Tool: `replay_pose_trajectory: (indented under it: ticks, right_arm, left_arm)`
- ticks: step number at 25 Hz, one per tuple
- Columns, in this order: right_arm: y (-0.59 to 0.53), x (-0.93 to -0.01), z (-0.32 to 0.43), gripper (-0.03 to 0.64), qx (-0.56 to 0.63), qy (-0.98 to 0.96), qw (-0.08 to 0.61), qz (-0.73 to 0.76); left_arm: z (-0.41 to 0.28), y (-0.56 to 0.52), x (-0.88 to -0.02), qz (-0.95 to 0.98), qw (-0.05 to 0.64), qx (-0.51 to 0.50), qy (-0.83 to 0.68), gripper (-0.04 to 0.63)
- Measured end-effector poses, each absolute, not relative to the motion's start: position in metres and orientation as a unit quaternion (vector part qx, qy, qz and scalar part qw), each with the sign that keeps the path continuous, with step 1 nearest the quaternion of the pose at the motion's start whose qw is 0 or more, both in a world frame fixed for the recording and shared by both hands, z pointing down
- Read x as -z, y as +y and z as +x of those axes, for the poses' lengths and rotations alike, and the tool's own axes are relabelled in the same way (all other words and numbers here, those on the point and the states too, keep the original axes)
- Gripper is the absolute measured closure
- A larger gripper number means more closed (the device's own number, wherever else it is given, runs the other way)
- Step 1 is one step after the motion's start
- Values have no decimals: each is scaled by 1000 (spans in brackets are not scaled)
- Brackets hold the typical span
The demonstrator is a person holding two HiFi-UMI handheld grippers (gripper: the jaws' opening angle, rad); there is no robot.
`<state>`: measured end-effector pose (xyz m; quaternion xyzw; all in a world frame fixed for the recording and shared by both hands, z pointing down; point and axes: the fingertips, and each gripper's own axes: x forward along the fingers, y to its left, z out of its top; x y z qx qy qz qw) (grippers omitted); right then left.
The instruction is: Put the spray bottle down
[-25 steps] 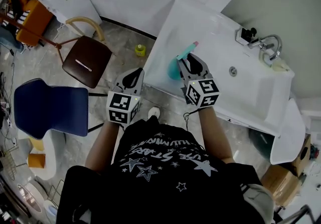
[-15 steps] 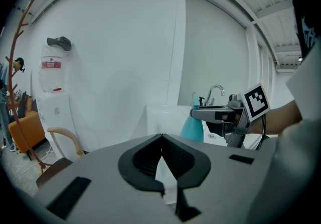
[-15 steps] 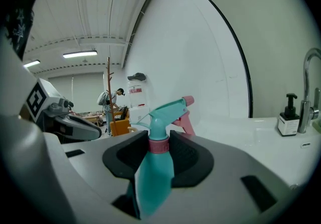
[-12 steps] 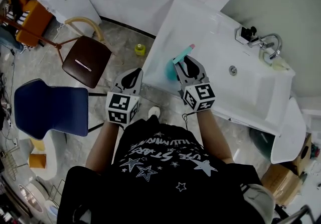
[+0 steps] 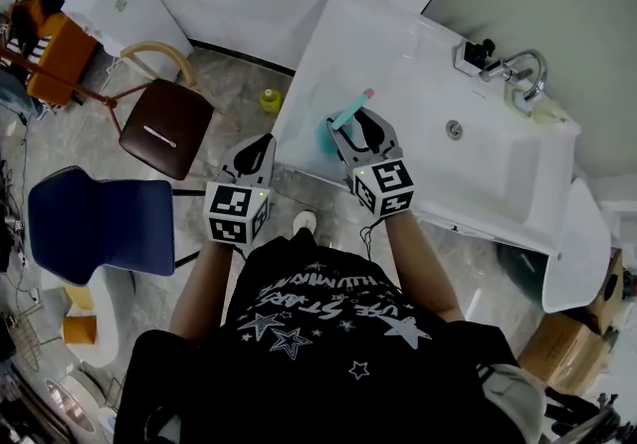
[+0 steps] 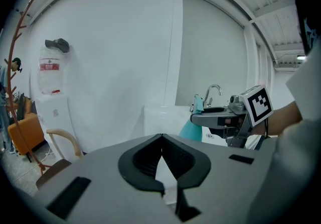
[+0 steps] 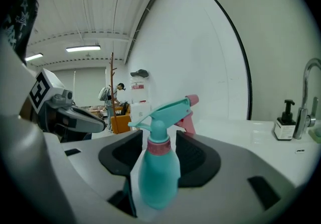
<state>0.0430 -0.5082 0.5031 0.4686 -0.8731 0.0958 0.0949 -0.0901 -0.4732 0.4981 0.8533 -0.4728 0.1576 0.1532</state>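
Spray bottle [image 7: 158, 168] is standing upright on the white worktop [image 5: 398, 74], between the jaws of the right tool [image 5: 352, 123].
The right tool's jaws are opening, with their pads clear of the bottle's neck on both sides. The bottle is sitting near the worktop's front edge, left of the sink basin [image 5: 478, 158]. The left tool [image 5: 265, 141] is hovering off that edge, pinched together and empty.

Teal spray bottle [image 7: 158, 168], pink collar and nozzle, upright at sink counter [image 5: 398, 54] edge

Black star-printed T-shirt [image 5: 318, 328]; grey right hand-held gripper [image 5: 356, 121] bears a marker cube [image 5: 383, 185].
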Motion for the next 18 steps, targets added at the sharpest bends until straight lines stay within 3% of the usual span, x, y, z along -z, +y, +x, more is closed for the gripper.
replay_pose_trajectory:
  ticks: [14, 18]
  right_arm:
    - [-425, -483, 76, 379, -94, -862, 108, 487]
    - [-384, -470, 94, 404, -95, -853, 107, 503]
  left_arm:
    - [-66, -399, -468, 860, 131, -146, -471, 579]
    - [-57, -359, -459, 860, 124, -141, -473, 579]
